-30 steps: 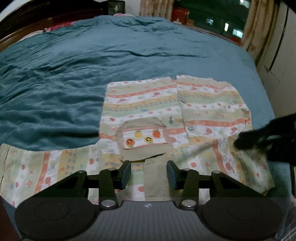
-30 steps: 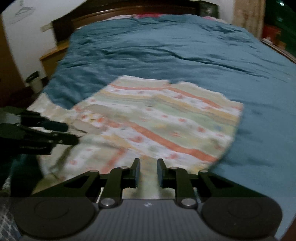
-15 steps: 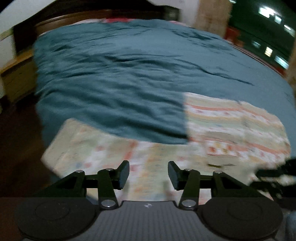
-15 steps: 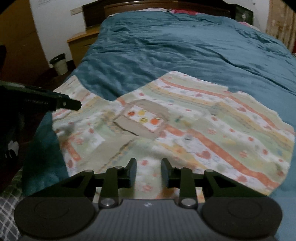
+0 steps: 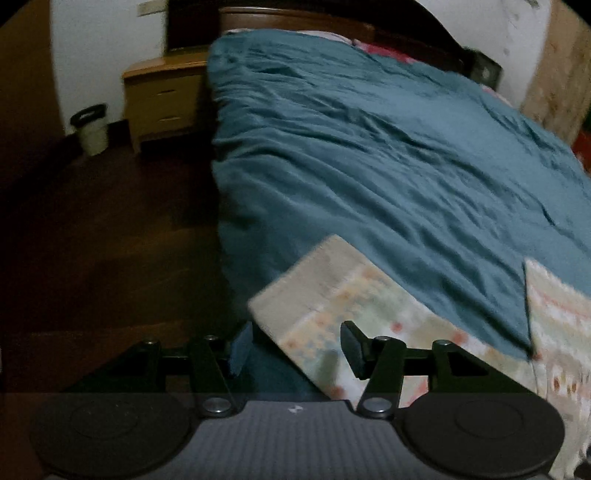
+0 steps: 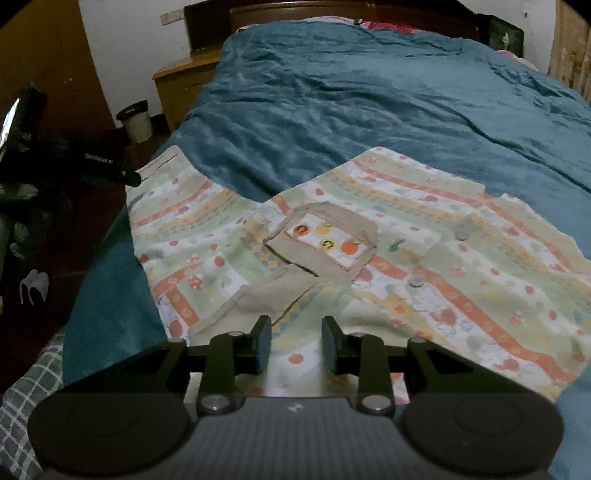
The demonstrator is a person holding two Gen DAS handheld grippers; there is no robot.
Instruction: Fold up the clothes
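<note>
A pale striped, fruit-printed shirt (image 6: 424, 258) lies flat on the teal bedspread (image 6: 369, 103), with a beige chest pocket (image 6: 325, 240) and collar facing me. Its left sleeve (image 6: 173, 192) stretches toward the bed's left edge. My right gripper (image 6: 295, 343) is open and empty, hovering over the shirt's near edge by the collar. My left gripper (image 5: 291, 350) is open, its fingers straddling the cuff end of the sleeve (image 5: 332, 295) at the bed's edge. The left gripper's dark body also shows in the right wrist view (image 6: 107, 170) beside the cuff.
A wooden nightstand (image 5: 162, 99) and a small waste bin (image 5: 90, 127) stand left of the bed on the dark wooden floor (image 5: 92, 258). A dark wooden headboard (image 6: 332, 14) is at the far end. A checked cloth (image 6: 22, 406) lies at the near left corner.
My left gripper has swung left from the collar to the sleeve cuff at the bed's edge and opened wider. My right gripper has moved from the shirt's right side to the collar area.
</note>
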